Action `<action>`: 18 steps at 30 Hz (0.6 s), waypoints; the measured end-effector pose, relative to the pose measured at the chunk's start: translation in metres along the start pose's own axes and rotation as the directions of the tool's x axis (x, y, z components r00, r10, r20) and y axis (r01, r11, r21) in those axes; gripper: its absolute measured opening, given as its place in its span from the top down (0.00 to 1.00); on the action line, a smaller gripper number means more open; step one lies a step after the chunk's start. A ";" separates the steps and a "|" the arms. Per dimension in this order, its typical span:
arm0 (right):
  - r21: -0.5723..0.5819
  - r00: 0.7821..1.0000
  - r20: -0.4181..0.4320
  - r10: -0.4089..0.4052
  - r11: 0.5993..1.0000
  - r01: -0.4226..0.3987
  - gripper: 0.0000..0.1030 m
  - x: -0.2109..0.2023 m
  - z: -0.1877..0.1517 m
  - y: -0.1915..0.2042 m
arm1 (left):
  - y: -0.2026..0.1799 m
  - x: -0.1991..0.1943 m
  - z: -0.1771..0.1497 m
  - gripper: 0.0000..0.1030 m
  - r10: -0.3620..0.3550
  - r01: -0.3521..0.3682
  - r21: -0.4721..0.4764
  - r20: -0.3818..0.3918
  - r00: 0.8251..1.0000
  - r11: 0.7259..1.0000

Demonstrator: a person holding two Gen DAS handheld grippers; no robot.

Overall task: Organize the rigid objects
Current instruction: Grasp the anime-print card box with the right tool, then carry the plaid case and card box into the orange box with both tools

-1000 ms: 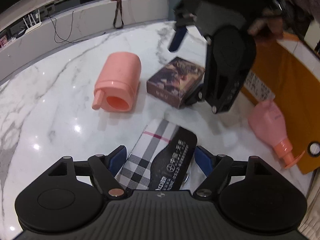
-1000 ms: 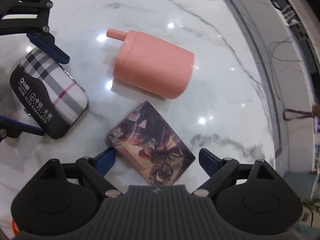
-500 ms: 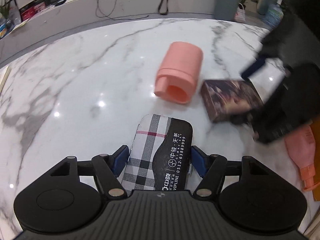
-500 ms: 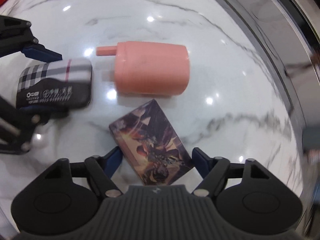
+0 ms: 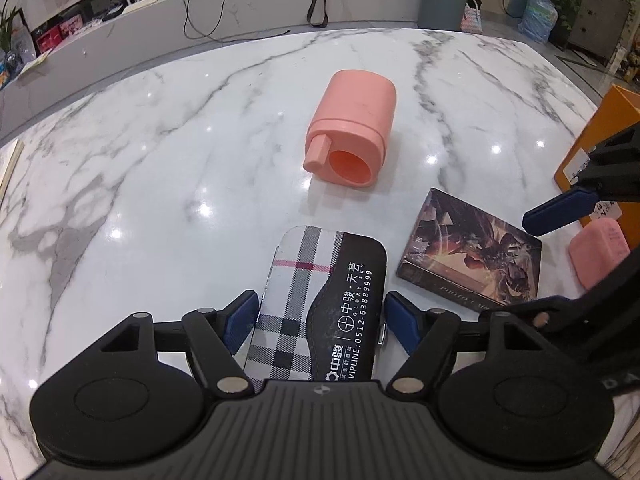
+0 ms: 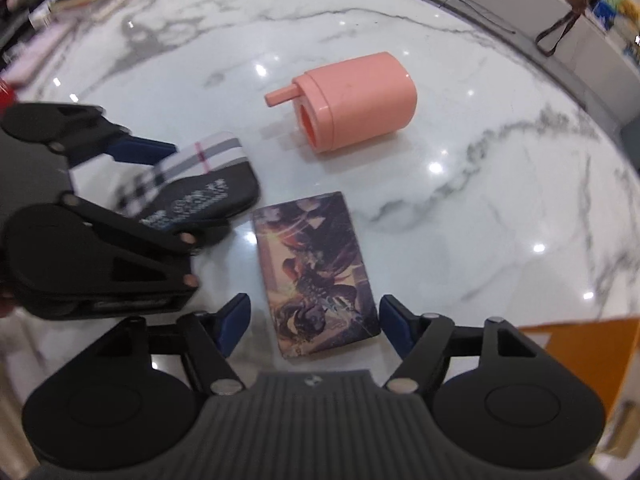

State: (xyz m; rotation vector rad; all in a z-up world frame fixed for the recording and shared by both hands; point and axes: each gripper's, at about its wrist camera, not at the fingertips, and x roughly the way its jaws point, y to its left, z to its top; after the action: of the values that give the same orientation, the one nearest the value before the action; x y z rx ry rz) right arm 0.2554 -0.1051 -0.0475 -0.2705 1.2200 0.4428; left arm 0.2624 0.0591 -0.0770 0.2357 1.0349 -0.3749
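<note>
On the marble table (image 5: 132, 152), the left claw (image 5: 318, 322) straddles a plaid case (image 5: 316, 304), its blue pads set just off the case's long sides; the jaws have just been opening a little again, with the case between them, and no firm pinch shows. The case lies flat, its long axis running toward 12 o'clock from the claw: black-and-white check with one red stripe, a black flap printed in white.

At 1 o'clock from that claw a pink holder (image 5: 352, 128) lies on its side, mouth toward the camera, well apart from both claws.

To the right, the right claw (image 6: 312, 326) brackets a box (image 6: 316, 276) of dark fantasy art. The jaws have been closing and stand partly open, pads near the long edges, gaps visible on both sides. The box lies flat, pointing roughly to 12 o'clock, so the jaws appear already square to it. The right hand is nearer the box, the left nearer the case.
</note>
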 end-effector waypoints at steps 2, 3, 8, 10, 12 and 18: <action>-0.048 0.999 0.043 -0.024 0.999 0.026 0.27 -0.005 -0.007 0.009 | 0.001 0.000 0.001 0.18 -0.004 0.004 -0.002 -0.002 1.000 1.000; -0.086 0.998 0.058 -0.038 0.995 0.043 0.24 -0.002 -0.008 0.013 | 0.002 0.000 0.001 0.18 -0.005 0.005 -0.004 -0.003 1.000 1.000; -0.189 0.993 0.100 -0.069 0.978 0.087 0.29 0.012 -0.004 0.018 | 0.005 -0.002 0.000 0.18 -0.015 0.015 -0.009 -0.007 1.000 1.000; -0.169 0.994 0.097 -0.052 0.983 0.067 0.35 0.016 -0.001 0.014 | 0.004 -0.001 0.000 0.19 -0.011 0.011 -0.005 -0.005 1.000 1.000; -0.145 0.995 0.099 -0.017 0.989 0.031 0.40 0.015 -0.002 0.010 | 0.005 0.000 0.001 0.19 -0.010 0.010 -0.009 -0.001 1.000 1.000; -0.061 0.994 0.106 -0.024 0.998 0.030 0.43 0.010 -0.011 0.010 | 0.003 -0.001 0.002 0.25 -0.017 0.017 -0.006 0.001 1.000 1.000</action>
State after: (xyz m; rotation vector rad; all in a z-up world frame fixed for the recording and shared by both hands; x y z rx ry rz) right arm 0.2445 -0.0992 -0.0606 -0.3126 1.0993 0.4667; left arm 0.2648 0.0615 -0.0752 0.2215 1.0373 -0.3870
